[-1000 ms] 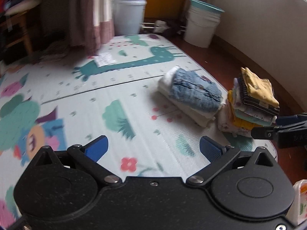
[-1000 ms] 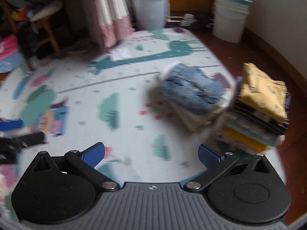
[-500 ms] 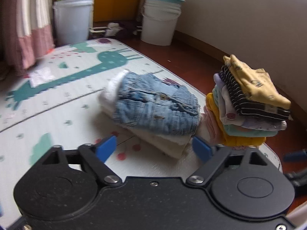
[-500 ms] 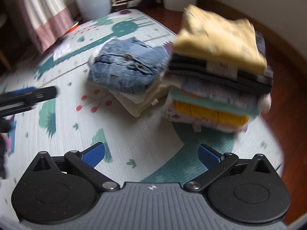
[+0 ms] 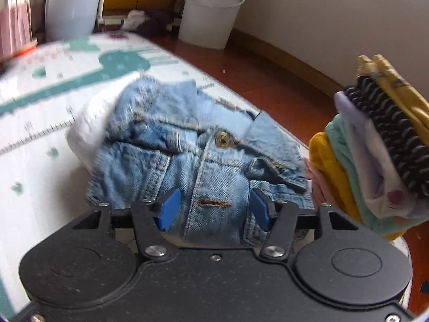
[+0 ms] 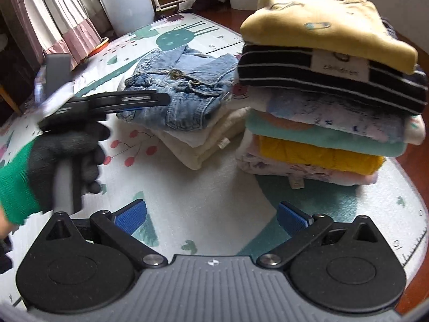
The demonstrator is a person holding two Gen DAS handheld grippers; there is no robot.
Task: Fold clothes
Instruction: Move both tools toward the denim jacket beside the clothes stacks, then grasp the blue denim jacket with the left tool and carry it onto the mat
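1. The left tongs (image 5: 213, 208) are closing over the near edge of the denim jacket (image 5: 187, 145). Denim lies between the two blue pads (image 5: 167, 210), but a gap shows on each side and the pads do not look pressed on the cloth.
2. The jacket is folded and lies on top of a folded cream garment (image 6: 203, 139). This small pile sits on the play mat (image 6: 187, 193), straight ahead of the left tongs.
3. Just to the right of the left tongs stands a taller stack (image 5: 375, 166) of folded clothes, beside the jacket pile. A yellow top (image 6: 321, 24) crowns it, with a black striped piece (image 6: 295, 80) right under that.
4. The right tongs (image 6: 213, 218) are wide open with nothing between them, only bare mat below.
5. From the right tongs, the stack rises ahead and to the right, and the jacket pile lies ahead and slightly left.
6. A gloved hand (image 6: 64, 155) with a green cuff holds the handle of the left tongs, to the left of the right tongs.
7. Beyond the mat, far ahead of both tongs, stand two white buckets (image 5: 211, 10) and a curtain (image 6: 53, 18).
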